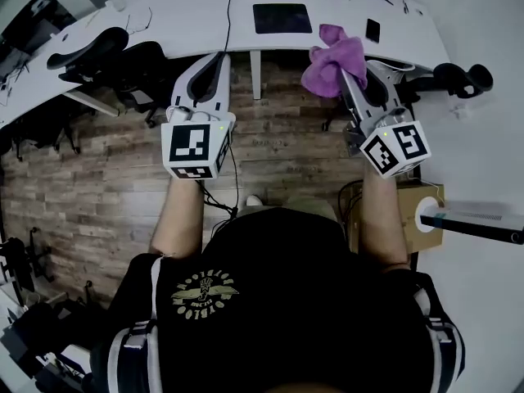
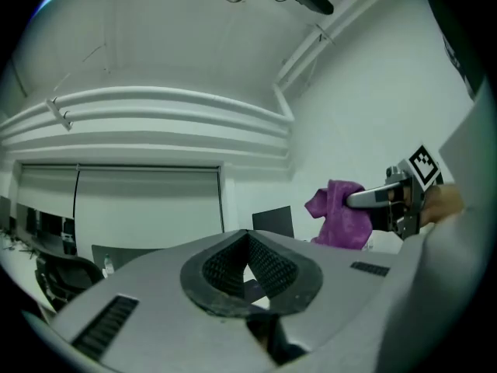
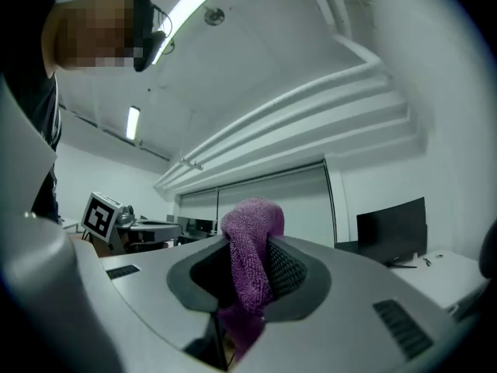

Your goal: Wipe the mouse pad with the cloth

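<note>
A black mouse pad (image 1: pixel 282 18) lies on the white desk (image 1: pixel 180 15) at the far middle. My right gripper (image 1: pixel 342 70) is held up in front of the desk and is shut on a purple cloth (image 1: pixel 334 59). In the right gripper view the cloth (image 3: pixel 250 269) is bunched between the jaws and sticks out past them. From the left gripper view the cloth (image 2: pixel 339 216) hangs at the right. My left gripper (image 1: pixel 219 59) is raised beside it to the left. Its jaws meet at the tip with nothing between them (image 2: pixel 248 236).
A dark phone (image 1: pixel 372 29) and cables lie on the desk near the pad. Black office chairs (image 1: pixel 98 56) stand at the left and at the right (image 1: pixel 458 79). A cardboard box (image 1: pixel 409 211) stands by the person's right arm. The floor is wood plank.
</note>
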Tool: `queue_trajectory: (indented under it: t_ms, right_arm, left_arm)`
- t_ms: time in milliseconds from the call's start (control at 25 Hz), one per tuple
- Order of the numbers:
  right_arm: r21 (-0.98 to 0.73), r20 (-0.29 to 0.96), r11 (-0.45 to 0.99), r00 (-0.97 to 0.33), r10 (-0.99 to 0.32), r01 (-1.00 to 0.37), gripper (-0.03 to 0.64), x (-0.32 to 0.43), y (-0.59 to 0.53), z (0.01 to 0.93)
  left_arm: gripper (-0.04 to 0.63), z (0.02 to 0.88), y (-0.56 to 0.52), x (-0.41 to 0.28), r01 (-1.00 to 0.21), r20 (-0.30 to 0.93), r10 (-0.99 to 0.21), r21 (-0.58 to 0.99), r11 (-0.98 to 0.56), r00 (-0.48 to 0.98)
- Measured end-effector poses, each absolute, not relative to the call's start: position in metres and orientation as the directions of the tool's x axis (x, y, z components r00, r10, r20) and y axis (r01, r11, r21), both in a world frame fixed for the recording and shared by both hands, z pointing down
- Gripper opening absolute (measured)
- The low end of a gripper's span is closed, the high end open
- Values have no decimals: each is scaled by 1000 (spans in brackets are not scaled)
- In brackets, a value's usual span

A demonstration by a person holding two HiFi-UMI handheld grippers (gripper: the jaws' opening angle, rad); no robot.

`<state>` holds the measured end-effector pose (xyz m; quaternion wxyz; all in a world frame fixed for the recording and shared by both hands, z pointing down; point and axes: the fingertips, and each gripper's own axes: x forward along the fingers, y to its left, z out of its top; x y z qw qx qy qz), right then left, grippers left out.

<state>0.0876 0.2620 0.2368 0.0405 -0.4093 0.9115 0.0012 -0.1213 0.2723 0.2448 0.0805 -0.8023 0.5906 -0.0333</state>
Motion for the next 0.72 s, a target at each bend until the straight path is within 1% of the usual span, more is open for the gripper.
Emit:
queue_trajectory:
  t_ms: [200,400,720]
  right_arm:
    - [-41,-45,598,-596,-801,-800,89,93,256,250]
    - [-33,-23,605,-604,-796,-796,89,80,240,265]
    - [-44,-8,629,-630,-777,-776,89,74,190,276]
  left_arm:
    - [2,265,265,-163,-958,-26,-967,-143,-248,254]
    - [2,275,250,-184,-965,-23,-974,-136,-222,227]
    - [2,280,206,-188,-962,-8,-975,-159,-220,224]
